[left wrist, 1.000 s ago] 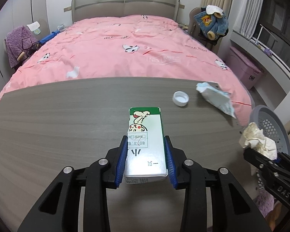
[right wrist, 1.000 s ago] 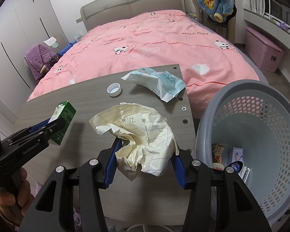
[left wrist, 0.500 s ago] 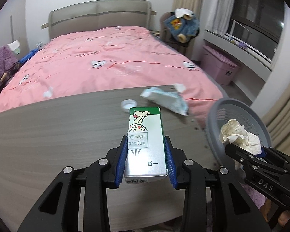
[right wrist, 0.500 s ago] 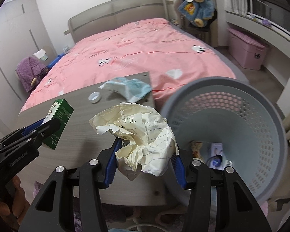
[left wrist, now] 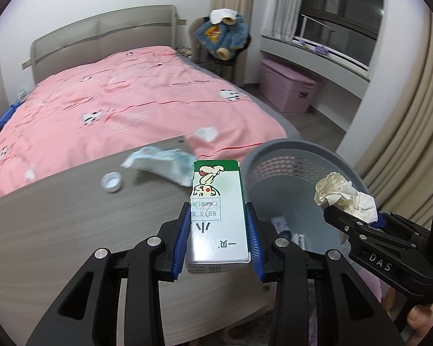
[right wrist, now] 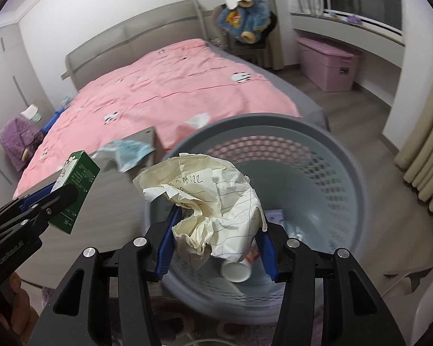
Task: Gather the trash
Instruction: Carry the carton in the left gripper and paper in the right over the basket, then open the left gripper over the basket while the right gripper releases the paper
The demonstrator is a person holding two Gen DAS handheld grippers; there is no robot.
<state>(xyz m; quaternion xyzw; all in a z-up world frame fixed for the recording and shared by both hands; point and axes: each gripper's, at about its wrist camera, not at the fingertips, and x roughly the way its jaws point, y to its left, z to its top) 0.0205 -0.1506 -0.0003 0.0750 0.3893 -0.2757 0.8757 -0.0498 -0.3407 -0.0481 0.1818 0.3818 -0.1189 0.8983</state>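
The left gripper (left wrist: 218, 227) clamped a green-and-white carton (left wrist: 216, 210) by its long sides, its long axis running forward along the fingers, green top end pointing away toward the grey basket (left wrist: 288, 150) and the table's (left wrist: 57, 230) edge. The right gripper (right wrist: 216, 236) pinched a crumpled paper ball (right wrist: 210, 201) above the basket's mouth. A blurred wrapper (left wrist: 161, 164), probably a wipes pack, and a white cap (left wrist: 111, 182) lay on the table.
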